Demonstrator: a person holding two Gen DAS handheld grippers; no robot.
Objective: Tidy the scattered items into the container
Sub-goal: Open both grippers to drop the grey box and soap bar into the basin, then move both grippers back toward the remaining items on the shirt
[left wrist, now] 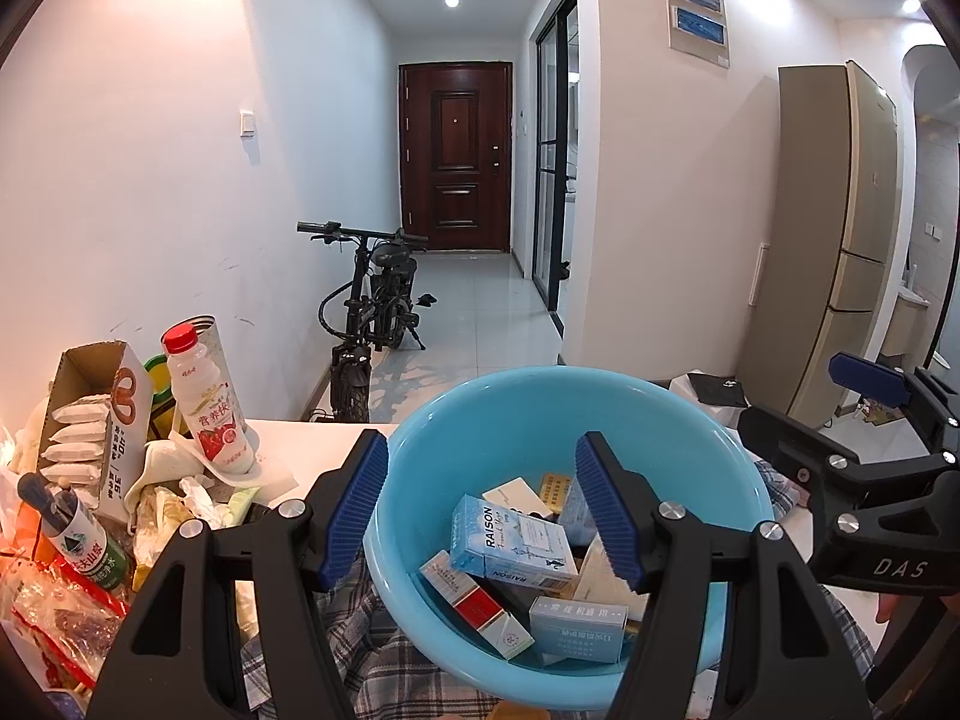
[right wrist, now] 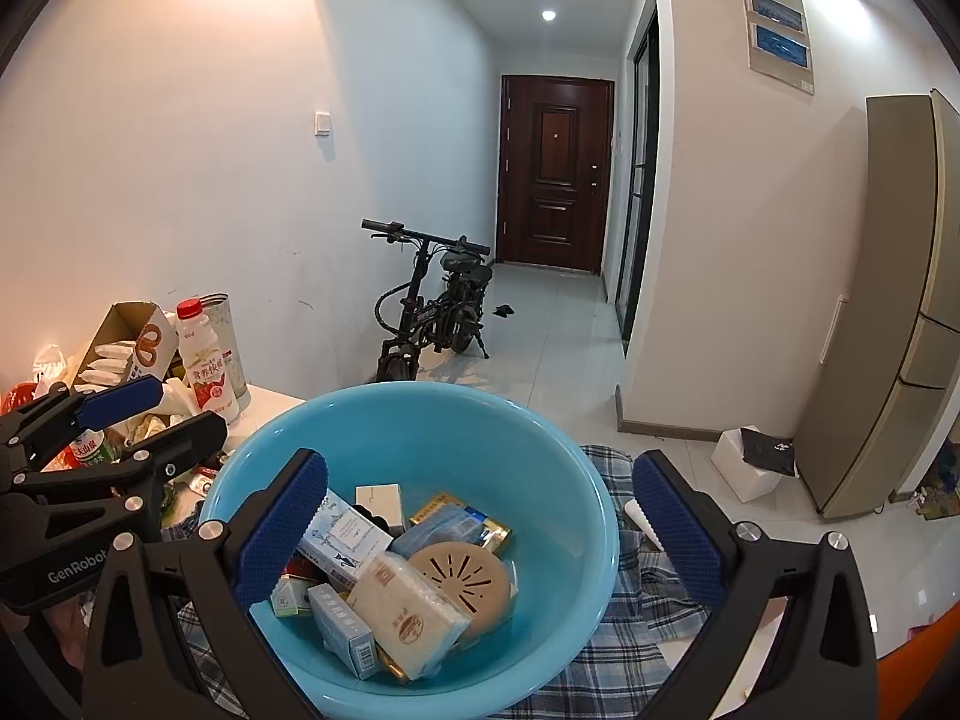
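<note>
Blue basin (right wrist: 420, 420): on the worktop (left wrist: 312, 432), resting on plaid cloth (right wrist: 630, 648). Contents: light-blue RAISON box (left wrist: 510, 540), red-and-white carton (left wrist: 474, 603), wrapped tissue pack (right wrist: 408, 609), round tan perforated disc (right wrist: 465, 570), further small boxes piled together. Left gripper (left wrist: 483, 510): jaws partly spread, straddling the basin's near left rim, pinching nothing. Right gripper (right wrist: 480, 534): jaws spread wide over the basin, empty. Beside basin, left: red-capped milk bottle (left wrist: 207, 402), open cardboard box (left wrist: 96, 414), wrappers.
</note>
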